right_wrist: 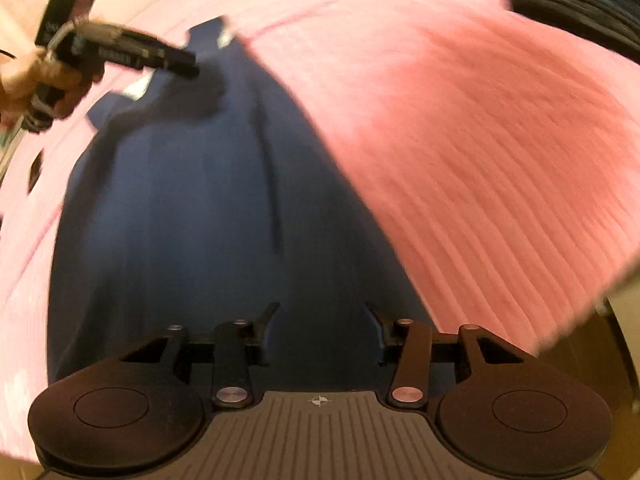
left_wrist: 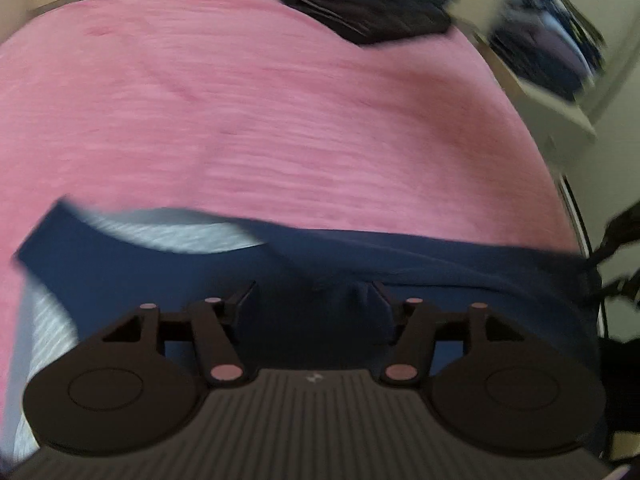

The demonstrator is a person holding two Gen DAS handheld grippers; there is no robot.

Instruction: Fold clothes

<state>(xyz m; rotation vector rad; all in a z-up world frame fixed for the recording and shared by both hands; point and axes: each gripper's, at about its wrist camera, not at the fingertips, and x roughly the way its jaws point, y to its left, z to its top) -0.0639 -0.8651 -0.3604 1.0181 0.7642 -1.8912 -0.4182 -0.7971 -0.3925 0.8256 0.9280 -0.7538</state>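
The navy garment [right_wrist: 192,208] lies spread on the pink cover [left_wrist: 280,112], barely folded, with a folded dark stack [left_wrist: 368,4] at the far edge, and both the left claw [left_wrist: 314,296] and right claw [right_wrist: 322,316] stand apart, gripping nothing.

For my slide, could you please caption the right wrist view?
Open right gripper above a dark navy fabric garment on a pink ribbed bedspread; left gripper over its far end.

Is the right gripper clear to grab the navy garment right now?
Probably yes: the right gripper hangs directly over the navy garment with its jaws apart and nothing between them and the cloth. The left gripper is at the far end.
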